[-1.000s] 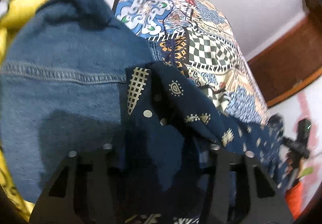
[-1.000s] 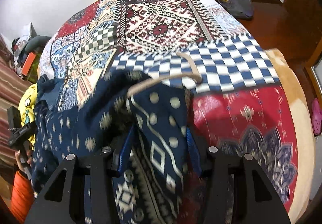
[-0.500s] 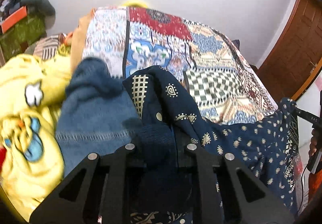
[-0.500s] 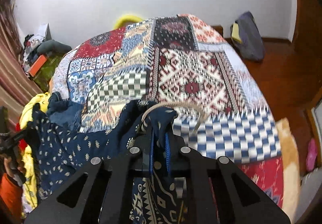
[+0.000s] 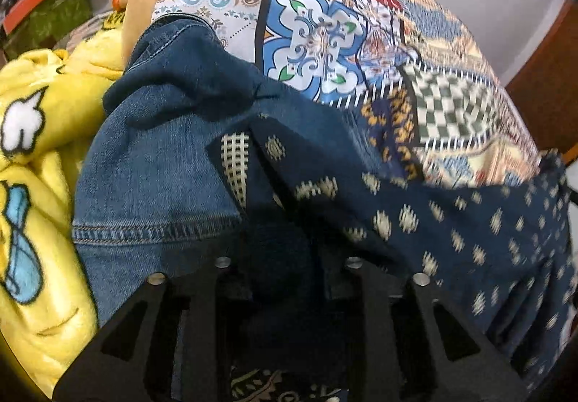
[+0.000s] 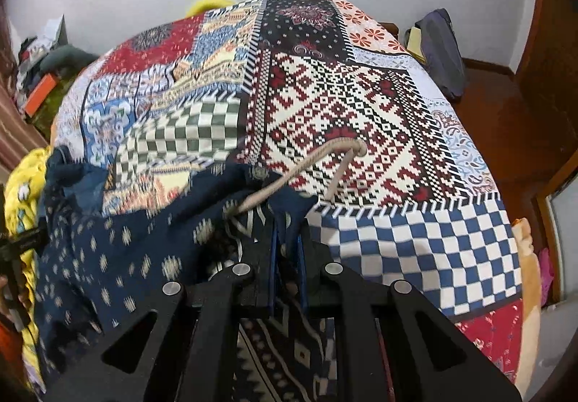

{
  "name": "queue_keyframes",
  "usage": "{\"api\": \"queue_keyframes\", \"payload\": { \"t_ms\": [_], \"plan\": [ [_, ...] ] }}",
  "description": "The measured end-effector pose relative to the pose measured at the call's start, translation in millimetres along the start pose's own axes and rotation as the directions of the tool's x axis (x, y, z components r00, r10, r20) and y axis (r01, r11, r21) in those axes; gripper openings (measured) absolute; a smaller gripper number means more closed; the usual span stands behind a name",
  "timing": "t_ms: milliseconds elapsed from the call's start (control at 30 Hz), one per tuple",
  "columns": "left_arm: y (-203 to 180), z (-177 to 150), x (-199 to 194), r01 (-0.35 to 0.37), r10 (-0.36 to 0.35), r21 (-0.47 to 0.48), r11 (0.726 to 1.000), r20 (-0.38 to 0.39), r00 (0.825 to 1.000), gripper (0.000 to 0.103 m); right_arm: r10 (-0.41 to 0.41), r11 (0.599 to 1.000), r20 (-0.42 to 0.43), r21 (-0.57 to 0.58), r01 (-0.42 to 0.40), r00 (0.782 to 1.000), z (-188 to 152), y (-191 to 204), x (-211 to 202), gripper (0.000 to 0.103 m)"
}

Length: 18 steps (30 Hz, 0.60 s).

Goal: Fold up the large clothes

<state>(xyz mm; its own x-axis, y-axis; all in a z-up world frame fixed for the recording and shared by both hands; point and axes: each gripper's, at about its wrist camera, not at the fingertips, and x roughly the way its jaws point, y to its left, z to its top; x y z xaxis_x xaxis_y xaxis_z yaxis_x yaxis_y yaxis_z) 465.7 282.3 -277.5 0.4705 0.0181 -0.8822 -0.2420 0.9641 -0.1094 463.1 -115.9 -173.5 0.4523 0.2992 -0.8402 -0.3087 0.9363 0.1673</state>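
A navy patterned garment with cream motifs (image 5: pixel 451 221) hangs stretched between my two grippers over the patchwork bedspread (image 5: pixel 318 37). My left gripper (image 5: pixel 285 257) is shut on one bunched corner of it. My right gripper (image 6: pixel 287 239) is shut on the other end, where a beige drawstring (image 6: pixel 310 163) loops out over the bedspread (image 6: pixel 343 102). The garment (image 6: pixel 119 250) sags to the left in the right wrist view. The fingertips are buried in cloth.
Blue jeans (image 5: pixel 159 163) and a yellow fleece blanket (image 5: pixel 32 163) lie at the bed's left edge. A dark bag (image 6: pixel 440 51) sits on the wooden floor at the far right. A cluttered pile (image 6: pixel 39 73) stands by the left wall.
Both grippers have dropped lower and nearer the bed with the garment still held. The drawstring now lies further out over the bedspread.
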Motion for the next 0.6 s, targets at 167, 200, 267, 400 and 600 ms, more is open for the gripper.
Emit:
{"api": "queue_keyframes", "payload": {
  "t_ms": [167, 200, 267, 400, 600],
  "plan": [
    [-7.1, -6.5, -23.7, -0.054, 0.054, 0.052, 0.997, -0.001, 0.999, 0.034, -0.084, 0.993, -0.011, -0.082, 0.082, 0.996, -11.5, 15.6, -24.4, 0.019],
    [-8.3, -7.0, -29.7, -0.063, 0.064, 0.058, 0.996, -0.003, 0.998, 0.037, -0.096, 0.991, -0.017, -0.094, 0.094, 0.995, -13.4, 17.8, -28.9, 0.023],
    [-10.8, -11.2, -47.6, -0.075, 0.075, 0.068, 0.995, 0.001, 0.997, 0.042, -0.086, 0.991, -0.026, -0.109, 0.083, 0.996, -19.2, 23.7, -43.3, 0.033],
    [-14.3, -24.9, -91.3, -0.057, 0.055, 0.082, 0.995, 0.028, 0.998, 0.053, -0.046, 0.992, 0.001, -0.115, 0.046, 0.999, -36.6, 38.5, -87.8, 0.035],
    [-19.3, -48.5, -167.9, -0.032, 0.02, 0.116, 0.993, 0.101, 0.995, 0.063, -0.056, 0.979, 0.073, -0.191, 0.069, 0.996, -67.5, 66.5, -151.6, 0.05]
  ]
}}
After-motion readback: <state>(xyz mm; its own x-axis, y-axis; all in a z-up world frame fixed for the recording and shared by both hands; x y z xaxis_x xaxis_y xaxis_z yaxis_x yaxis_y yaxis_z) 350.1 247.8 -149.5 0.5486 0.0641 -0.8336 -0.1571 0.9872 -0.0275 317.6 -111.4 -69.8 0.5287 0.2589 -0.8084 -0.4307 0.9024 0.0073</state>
